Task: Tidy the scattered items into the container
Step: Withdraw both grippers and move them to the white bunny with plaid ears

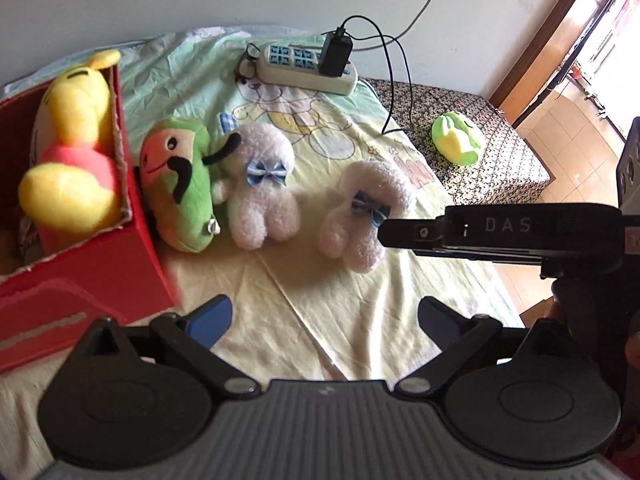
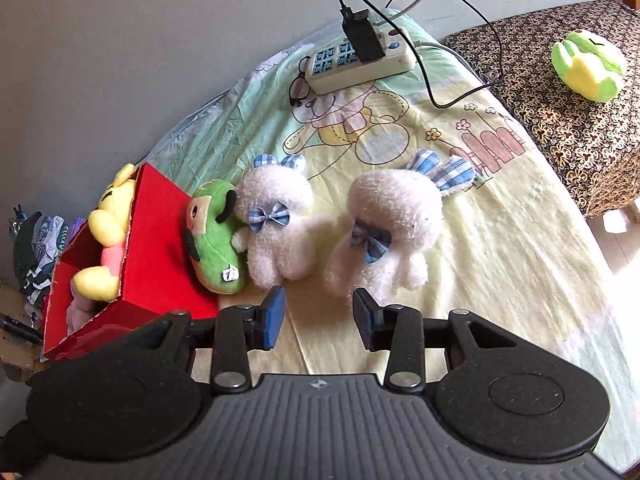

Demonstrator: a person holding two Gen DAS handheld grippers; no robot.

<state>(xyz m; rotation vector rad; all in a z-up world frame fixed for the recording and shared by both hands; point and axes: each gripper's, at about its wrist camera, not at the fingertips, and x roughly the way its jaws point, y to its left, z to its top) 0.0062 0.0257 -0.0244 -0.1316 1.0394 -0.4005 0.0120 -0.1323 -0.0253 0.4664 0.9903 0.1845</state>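
Box point(image 1: 80, 280): red, at the bed's left edge, yellow bear point(image 1: 72, 140) inside.
Green toy point(image 1: 180, 184): leaning against the box.
White bunnies point(image 2: 276, 232) point(image 2: 384, 232): side by side on the sheet point(image 2: 500, 260).
Left gripper point(image 1: 324, 320): wide apart, empty.
Right gripper point(image 2: 318, 314): narrow gap, empty, just before the bunnies.

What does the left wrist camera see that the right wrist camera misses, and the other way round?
Only the left view shows the right tool from the side, reaching toward a white plush, plus a doorway at the far right. Only the right view shows a heap of clothes beyond the red box. Both show the red box holding a yellow plush, a green plush against its side, two white plush toys, the power strip and a small green plush on the patterned cover.
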